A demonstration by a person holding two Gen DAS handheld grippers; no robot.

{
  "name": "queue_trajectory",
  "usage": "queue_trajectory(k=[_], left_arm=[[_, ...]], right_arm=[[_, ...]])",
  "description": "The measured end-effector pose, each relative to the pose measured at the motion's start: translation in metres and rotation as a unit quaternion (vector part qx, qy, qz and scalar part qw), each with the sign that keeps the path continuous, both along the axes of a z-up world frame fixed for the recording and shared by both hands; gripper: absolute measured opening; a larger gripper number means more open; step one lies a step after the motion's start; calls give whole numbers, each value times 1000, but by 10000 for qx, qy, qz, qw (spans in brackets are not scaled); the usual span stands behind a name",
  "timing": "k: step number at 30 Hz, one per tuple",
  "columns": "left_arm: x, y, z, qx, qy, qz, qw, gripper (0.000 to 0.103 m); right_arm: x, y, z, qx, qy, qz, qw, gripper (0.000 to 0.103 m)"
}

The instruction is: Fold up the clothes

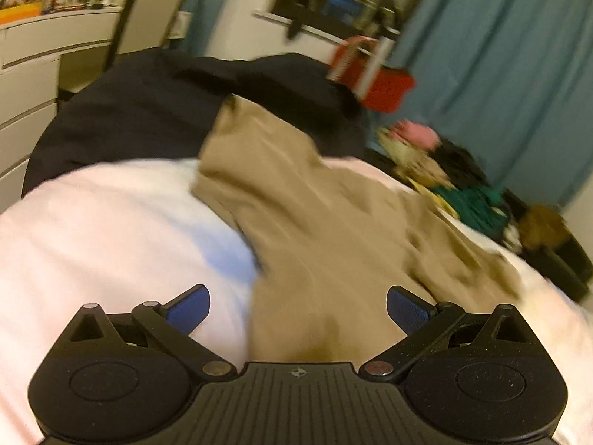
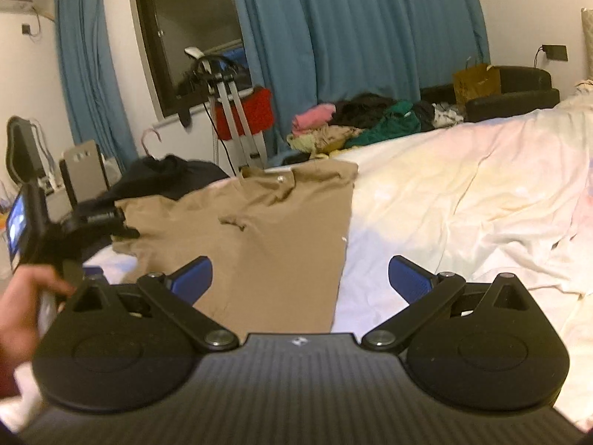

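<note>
Tan trousers lie spread on the white bed sheet, waistband with a button toward the far edge. In the left wrist view the trousers run from between the fingers toward the far side, blurred. My left gripper is open and empty just above the tan cloth. My right gripper is open and empty above the trousers' right edge. The left gripper also shows in the right wrist view, held by a hand at the trousers' left edge.
A black garment lies at the far left of the bed. A pile of pink, green and black clothes sits at the far edge. A red-seated stand, blue curtains, a black sofa and white drawers surround the bed.
</note>
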State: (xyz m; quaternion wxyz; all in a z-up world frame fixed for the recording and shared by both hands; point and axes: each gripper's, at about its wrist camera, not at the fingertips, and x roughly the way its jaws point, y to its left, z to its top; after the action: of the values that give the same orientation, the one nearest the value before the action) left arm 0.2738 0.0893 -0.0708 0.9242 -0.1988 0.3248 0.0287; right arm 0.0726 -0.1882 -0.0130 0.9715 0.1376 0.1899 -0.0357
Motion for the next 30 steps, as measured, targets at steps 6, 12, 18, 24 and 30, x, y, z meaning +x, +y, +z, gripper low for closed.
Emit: queue_trajectory(k=[6,12,18,24,30], left_arm=[[66,49,-31,-403,-48,493,9980,101],[111,73,-37,-397,-522,791,9947,97],[145,74,-35,-137,-682,682,9952,77],[160,48,-21,670,-391,239,9967,9],[148,3,24,1841,-628,-41,9809,6]], right_arm=[[21,-2,-15,-67,62,86,9999,103],[44,-13,-31,175,369,-18,9992,103],[59,-19,-42,359,585,-74,9976,103],[60,-16,-42,449,603,2,9972,103],[49,-19,-33,562,482,14,9973,103]])
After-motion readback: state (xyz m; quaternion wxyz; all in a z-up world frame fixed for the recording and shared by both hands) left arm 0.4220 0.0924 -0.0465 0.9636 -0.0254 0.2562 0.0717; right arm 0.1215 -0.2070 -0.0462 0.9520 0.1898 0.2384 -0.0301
